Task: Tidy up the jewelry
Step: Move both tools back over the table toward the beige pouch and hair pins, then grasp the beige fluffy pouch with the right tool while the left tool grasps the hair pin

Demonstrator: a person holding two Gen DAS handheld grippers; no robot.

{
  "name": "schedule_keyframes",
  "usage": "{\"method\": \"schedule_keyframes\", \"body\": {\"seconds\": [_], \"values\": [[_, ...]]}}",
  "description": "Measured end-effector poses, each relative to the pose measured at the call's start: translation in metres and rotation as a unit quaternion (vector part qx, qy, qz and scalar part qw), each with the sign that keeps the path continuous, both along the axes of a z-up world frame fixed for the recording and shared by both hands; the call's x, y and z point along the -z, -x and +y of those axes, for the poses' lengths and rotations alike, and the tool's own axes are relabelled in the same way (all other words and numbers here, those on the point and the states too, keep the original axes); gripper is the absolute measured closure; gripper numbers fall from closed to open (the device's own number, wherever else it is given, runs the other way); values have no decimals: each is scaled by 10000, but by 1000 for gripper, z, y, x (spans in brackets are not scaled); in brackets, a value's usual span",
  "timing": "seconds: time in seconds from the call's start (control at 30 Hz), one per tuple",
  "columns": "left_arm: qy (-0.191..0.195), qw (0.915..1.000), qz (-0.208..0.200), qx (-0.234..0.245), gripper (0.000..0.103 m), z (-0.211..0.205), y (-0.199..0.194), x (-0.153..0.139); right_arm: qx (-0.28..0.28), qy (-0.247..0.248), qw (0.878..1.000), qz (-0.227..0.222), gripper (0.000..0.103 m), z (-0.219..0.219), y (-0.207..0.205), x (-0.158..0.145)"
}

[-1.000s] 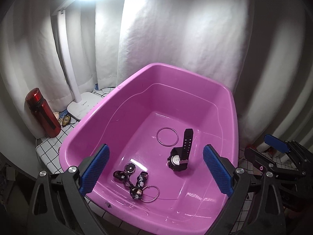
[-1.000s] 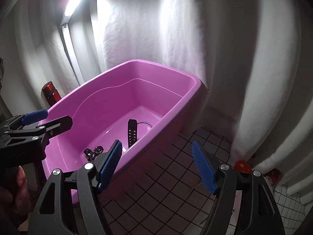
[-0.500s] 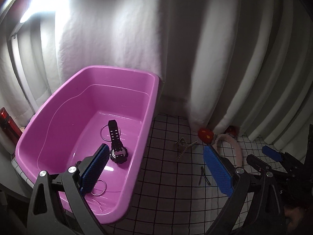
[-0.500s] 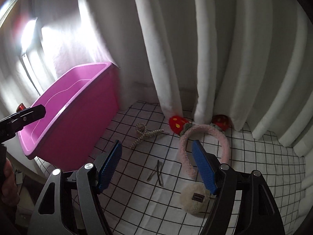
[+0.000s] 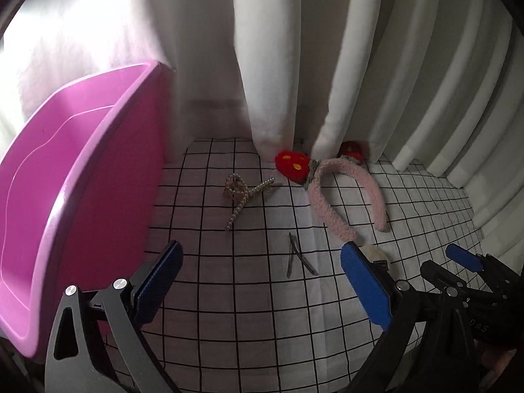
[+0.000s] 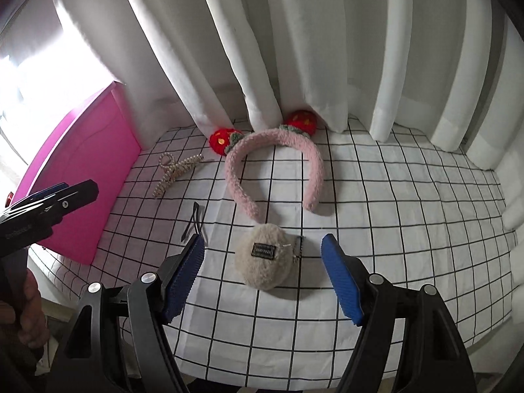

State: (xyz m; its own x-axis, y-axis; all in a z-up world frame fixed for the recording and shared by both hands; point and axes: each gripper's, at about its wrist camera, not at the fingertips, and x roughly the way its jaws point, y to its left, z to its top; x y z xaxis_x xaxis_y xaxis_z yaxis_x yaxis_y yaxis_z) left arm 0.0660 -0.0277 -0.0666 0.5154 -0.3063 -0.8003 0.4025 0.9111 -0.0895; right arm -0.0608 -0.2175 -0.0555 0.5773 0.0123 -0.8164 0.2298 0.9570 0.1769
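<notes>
A pink fluffy headband (image 6: 274,167) (image 5: 340,196) with two red strawberry ears lies on the checked cloth by the curtain. Left of it rests a pearl hair claw (image 6: 175,170) (image 5: 244,193), and nearer me two thin dark hairpins (image 5: 296,257) (image 6: 194,221). A beige fluffy clip (image 6: 264,258) with a dark label sits just beyond my right gripper (image 6: 262,262), which stands open and empty. My left gripper (image 5: 262,278) is also open and empty, hovering in front of the hairpins. The purple tub (image 5: 65,180) (image 6: 82,170) stands at the left.
White curtains (image 6: 294,49) close off the back and right side. The checked cloth (image 6: 409,213) covers the table. In the right wrist view the left gripper's finger (image 6: 52,199) and a hand (image 6: 28,311) show at the left edge.
Both grippers have swung right and down, away from the tub and over the cloth. The tub has slid to the left edge of both views; the headband, claw, pins and fluffy clip came into view.
</notes>
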Motion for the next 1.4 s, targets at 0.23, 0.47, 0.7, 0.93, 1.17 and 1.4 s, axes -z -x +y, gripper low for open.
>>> {"method": "schedule_keyframes", "body": {"seconds": [0.23,0.47,0.7,0.93,1.17,1.4], "values": [[-309,9991,299,12,8,-15,-11,45,17,-233,9992,320,32,0,-2,41],[-410,9978,521,-1,8,-29,-28,78,-48,-355,9985,403,32,4,-13,71],[-522,9966,640,37,8,-45,-42,100,-42,-384,9983,431,32,6,-27,89],[-576,9959,694,88,8,-56,-46,114,-49,-249,9985,476,32,8,-39,98],[-632,9948,799,50,8,-60,-52,126,29,-143,9981,602,32,5,-45,106],[-657,9943,834,-4,8,-62,-55,135,23,-93,9985,539,32,4,-48,109]]}}
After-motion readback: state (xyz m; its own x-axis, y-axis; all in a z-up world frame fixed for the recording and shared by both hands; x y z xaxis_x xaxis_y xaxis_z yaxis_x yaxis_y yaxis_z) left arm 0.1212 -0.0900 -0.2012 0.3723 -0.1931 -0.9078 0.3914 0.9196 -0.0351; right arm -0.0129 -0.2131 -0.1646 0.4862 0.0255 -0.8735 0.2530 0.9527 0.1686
